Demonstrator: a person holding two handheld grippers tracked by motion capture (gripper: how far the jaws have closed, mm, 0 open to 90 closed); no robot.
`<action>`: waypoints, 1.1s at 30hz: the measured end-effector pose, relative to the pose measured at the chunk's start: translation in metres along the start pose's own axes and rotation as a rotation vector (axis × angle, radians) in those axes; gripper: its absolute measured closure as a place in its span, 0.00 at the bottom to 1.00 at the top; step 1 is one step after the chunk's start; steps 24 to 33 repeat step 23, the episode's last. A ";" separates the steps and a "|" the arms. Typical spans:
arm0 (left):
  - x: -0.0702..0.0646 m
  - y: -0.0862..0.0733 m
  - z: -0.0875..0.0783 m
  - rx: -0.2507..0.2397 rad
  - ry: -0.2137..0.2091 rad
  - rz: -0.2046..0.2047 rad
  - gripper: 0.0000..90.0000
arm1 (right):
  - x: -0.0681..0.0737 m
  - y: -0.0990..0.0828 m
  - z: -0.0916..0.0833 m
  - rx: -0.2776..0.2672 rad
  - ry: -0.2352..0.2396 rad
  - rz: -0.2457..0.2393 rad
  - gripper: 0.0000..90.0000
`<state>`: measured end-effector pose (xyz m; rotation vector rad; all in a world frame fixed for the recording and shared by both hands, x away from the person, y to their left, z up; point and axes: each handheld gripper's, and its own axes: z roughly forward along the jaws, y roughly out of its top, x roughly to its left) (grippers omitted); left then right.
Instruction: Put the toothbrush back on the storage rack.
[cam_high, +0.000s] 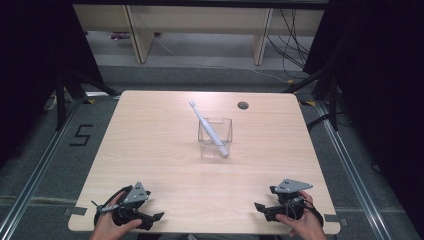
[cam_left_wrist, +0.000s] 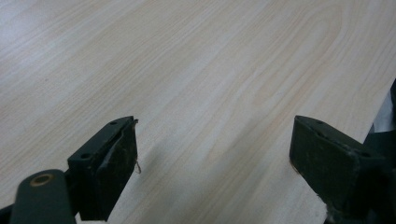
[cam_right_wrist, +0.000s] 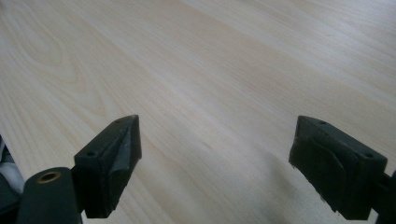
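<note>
Looking down the table (cam_high: 150, 150), I see bare wood between my grippers and the clear container (cam_high: 215, 137) at centre. A small round hole (cam_high: 243, 105) sits farther right. The white toothbrush (cam_high: 207, 126) leans in the container, its long axis running near-right to far-left, upper end pointing far-left. Left gripper (cam_high: 150, 218) and right gripper (cam_high: 262, 209) rest at the near edge, jaws spread wide, holding nothing.

The table (cam_high: 150, 150) is seen whole from above its near side, facing forward and down. Bare wood is viewed close and low from each gripper camera between its own jaws, near the table's front corners; this tabletop is shared.
</note>
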<state>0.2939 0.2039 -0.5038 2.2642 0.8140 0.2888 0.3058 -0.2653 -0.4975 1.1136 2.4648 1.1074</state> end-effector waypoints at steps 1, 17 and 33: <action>0.000 0.000 0.000 0.000 0.000 0.002 0.17 | 0.000 0.000 0.000 -0.002 0.004 -0.003 0.19; -0.001 0.000 0.000 -0.010 0.000 -0.003 0.17 | 0.001 -0.005 -0.005 0.000 -0.015 0.006 0.19; -0.002 0.000 0.001 -0.027 -0.006 -0.020 0.17 | 0.001 -0.005 -0.006 -0.001 -0.028 0.005 0.19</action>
